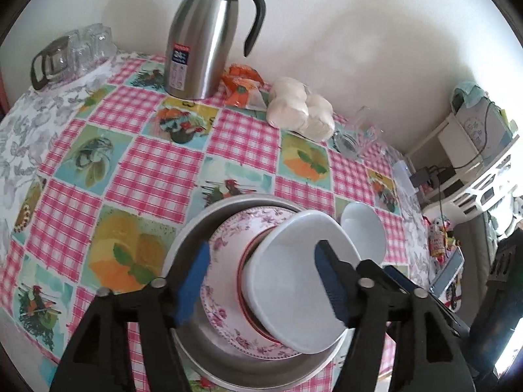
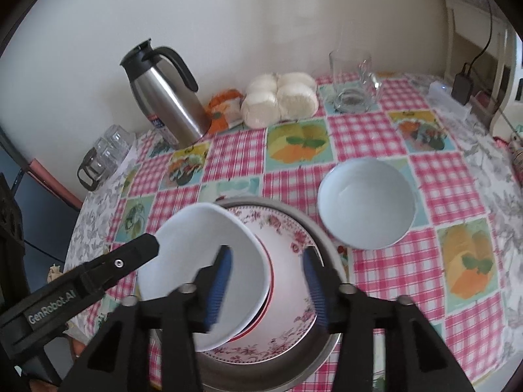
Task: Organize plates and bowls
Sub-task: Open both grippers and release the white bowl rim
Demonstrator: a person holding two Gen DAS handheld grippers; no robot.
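A steel pan (image 1: pixel 196 228) (image 2: pixel 330 245) holds a pink floral plate (image 1: pixel 228 245) (image 2: pixel 287 228), a red-rimmed dish and a white bowl (image 1: pixel 294 281) (image 2: pixel 202 261) tilted on top. My left gripper (image 1: pixel 263 281) is open, with its right finger over the tilted bowl's rim; its finger (image 2: pixel 130 254) shows at that bowl's left edge in the right wrist view. My right gripper (image 2: pixel 268 287) is open and empty above the stack. A second white bowl (image 1: pixel 362 232) (image 2: pixel 366 202) stands on the table right of the pan.
On the checked tablecloth (image 1: pixel 157 176) stand a steel thermos jug (image 1: pixel 202 39) (image 2: pixel 166 104), a bag of white buns (image 1: pixel 300 107) (image 2: pixel 281 98), an orange packet (image 1: pixel 243 88), clear glasses (image 2: pixel 353 81) and a glass pot (image 1: pixel 55 62) at the far left. A wall is behind.
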